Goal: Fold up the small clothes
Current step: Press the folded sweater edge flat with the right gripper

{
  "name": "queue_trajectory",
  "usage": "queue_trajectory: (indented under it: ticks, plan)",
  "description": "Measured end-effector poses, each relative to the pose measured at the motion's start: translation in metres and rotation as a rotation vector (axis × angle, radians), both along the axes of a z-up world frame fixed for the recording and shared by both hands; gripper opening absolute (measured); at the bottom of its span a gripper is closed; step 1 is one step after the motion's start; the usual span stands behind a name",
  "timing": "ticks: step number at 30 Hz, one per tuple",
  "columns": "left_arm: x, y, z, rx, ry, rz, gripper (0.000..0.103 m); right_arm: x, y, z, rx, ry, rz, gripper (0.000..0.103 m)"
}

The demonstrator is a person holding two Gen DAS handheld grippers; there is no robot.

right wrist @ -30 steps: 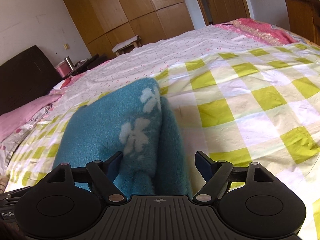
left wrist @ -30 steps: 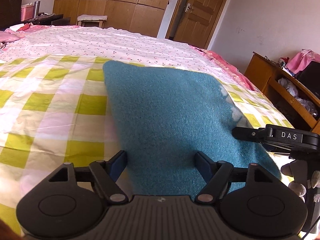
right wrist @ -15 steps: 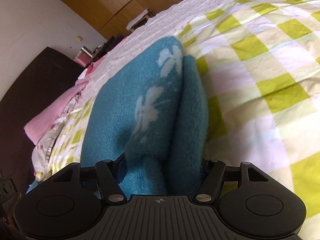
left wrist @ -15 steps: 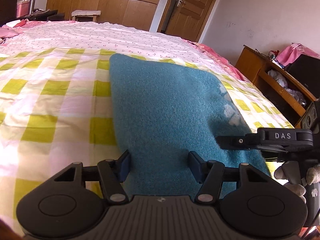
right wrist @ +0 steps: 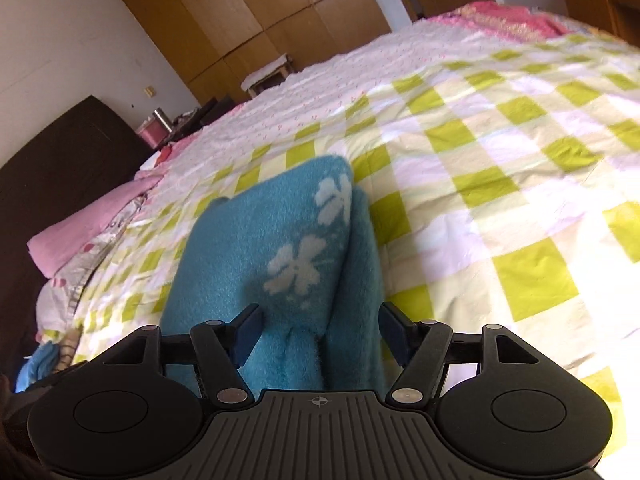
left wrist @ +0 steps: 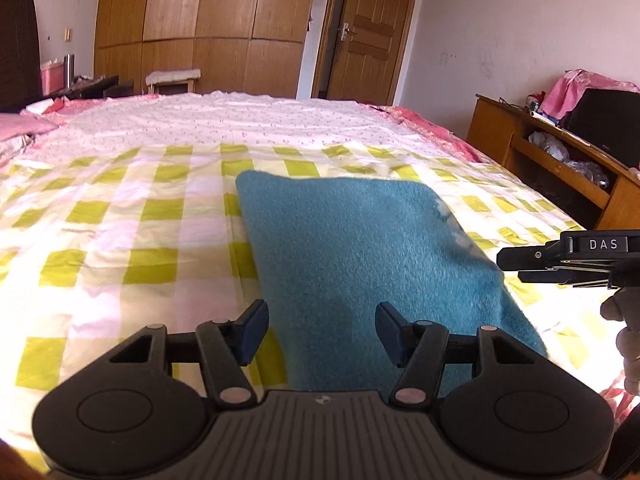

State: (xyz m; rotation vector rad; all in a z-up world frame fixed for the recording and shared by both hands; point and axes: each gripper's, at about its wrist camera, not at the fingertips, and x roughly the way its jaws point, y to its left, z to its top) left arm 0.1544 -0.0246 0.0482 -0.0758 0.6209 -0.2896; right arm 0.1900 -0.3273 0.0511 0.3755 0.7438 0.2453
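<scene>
Folded teal fleece garment (left wrist: pixel 360 240) flat on green-checked bedspread (left wrist: pixel 120 216), left gripper (left wrist: pixel 320 332) released above its near edge, right gripper (right wrist: pixel 318 334) released, jaws astride bunched fleece without pressing

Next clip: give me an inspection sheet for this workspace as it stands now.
Surface: bed with green-checked sheet, sunlit.
Job's things: folded blue garment with white flowers, lying flat.
Clutter: pink pillow at the bed's far side.
Grippers: left gripper and right gripper both open, fingers straddling the garment's near edge, not pressing it; both have just narrowed.
Cables: nothing seen.
Surroundings: wooden wardrobe, door, wooden desk, stool.
</scene>
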Motion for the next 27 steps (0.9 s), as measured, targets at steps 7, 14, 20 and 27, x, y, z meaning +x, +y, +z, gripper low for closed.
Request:
queue_trajectory:
  ticks: [7, 14, 20, 27]
  plan:
    - [0.01, -0.019, 0.002, 0.049, -0.05, 0.0, 0.063, 0.022, 0.013, 0.011, -0.016, -0.032, 0.032, 0.063]
    - [0.023, -0.043, -0.006, 0.121, -0.061, -0.034, 0.063, 0.063, 0.006, -0.024, 0.14, 0.131, 0.035, 0.036]
    - [0.026, -0.051, 0.009, 0.101, -0.151, -0.032, 0.063, 0.047, -0.018, -0.008, 0.293, 0.002, 0.043, 0.018]
    - [0.061, -0.077, -0.011, 0.139, -0.119, -0.014, 0.063, 0.071, -0.035, -0.036, 0.224, 0.05, -0.092, 0.014]
